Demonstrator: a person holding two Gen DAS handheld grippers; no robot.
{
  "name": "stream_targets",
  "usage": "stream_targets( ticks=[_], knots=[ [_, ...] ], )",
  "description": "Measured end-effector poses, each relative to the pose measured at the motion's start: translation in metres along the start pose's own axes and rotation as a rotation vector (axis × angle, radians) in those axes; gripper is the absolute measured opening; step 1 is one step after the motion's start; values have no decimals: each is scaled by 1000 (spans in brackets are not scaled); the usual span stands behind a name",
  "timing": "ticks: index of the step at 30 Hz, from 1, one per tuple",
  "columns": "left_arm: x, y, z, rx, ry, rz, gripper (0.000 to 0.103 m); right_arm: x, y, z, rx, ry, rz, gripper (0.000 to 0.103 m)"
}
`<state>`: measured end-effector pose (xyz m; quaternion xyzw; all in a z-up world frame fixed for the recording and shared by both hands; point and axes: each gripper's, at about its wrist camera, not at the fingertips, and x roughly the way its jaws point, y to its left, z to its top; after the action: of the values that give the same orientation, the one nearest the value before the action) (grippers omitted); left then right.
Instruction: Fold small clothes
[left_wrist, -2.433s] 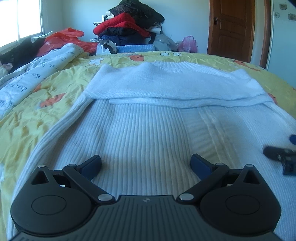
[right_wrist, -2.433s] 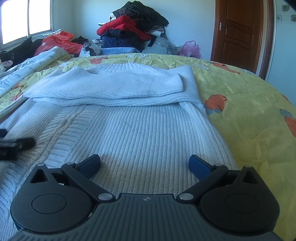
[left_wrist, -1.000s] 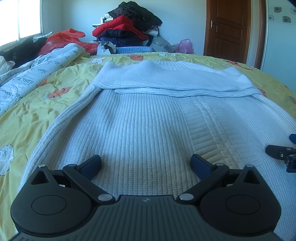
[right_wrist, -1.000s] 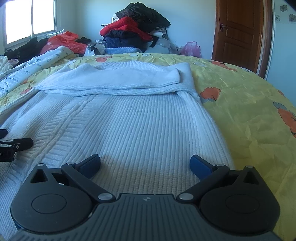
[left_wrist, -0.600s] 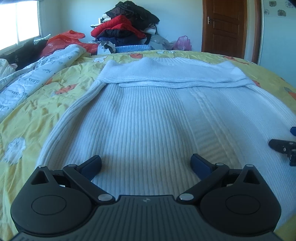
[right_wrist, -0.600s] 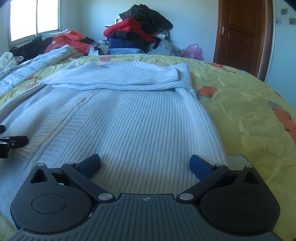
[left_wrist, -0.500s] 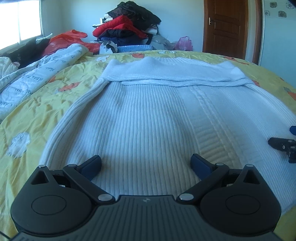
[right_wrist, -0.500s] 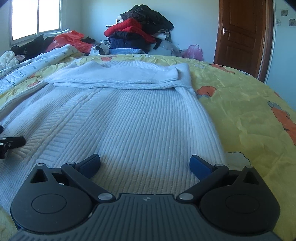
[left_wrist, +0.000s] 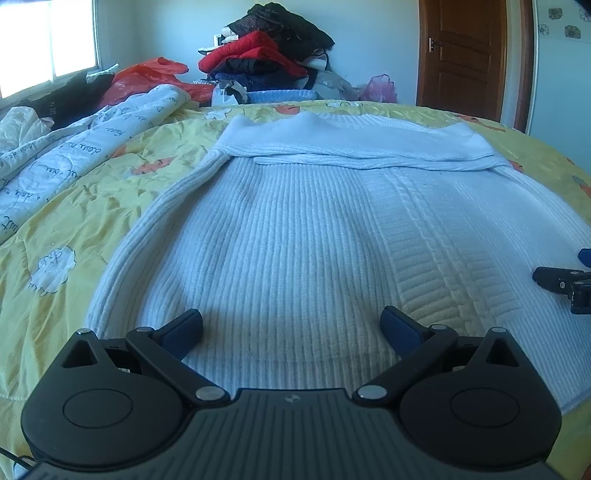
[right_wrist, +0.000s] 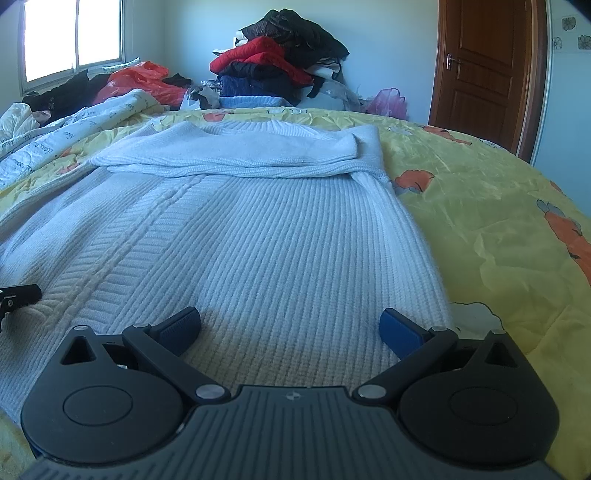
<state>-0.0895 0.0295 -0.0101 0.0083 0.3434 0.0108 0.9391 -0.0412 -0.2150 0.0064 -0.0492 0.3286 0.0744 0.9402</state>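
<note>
A white ribbed knit sweater (left_wrist: 303, 236) (right_wrist: 258, 229) lies flat on the yellow bedspread, its sleeves folded across the chest at the far end. My left gripper (left_wrist: 291, 326) hovers open over the sweater's near left hem, nothing between its blue fingers. My right gripper (right_wrist: 290, 325) is open too, above the near right hem, close to the sweater's right edge. Each view catches the other gripper's black tip at its side edge, the right one (left_wrist: 561, 280) and the left one (right_wrist: 18, 295).
The yellow cartoon-print bedspread (right_wrist: 498, 206) stretches to the right. A white printed quilt (left_wrist: 74, 151) lies bunched at the left. A heap of red and dark clothes (left_wrist: 273, 59) sits behind the bed, and a brown door (right_wrist: 484, 70) stands at the back right.
Both grippers have drawn back toward the sweater's near hem, so more of its body and the bedspread beside the bottom corners shows. Both stayed open.
</note>
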Motion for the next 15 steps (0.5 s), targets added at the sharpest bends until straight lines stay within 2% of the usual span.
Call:
stream_targets(
  ticks=[15],
  knots=[
    [-10,-1,-7,-12,11,8,103,0,0,0,0,-1,0,102]
  ],
)
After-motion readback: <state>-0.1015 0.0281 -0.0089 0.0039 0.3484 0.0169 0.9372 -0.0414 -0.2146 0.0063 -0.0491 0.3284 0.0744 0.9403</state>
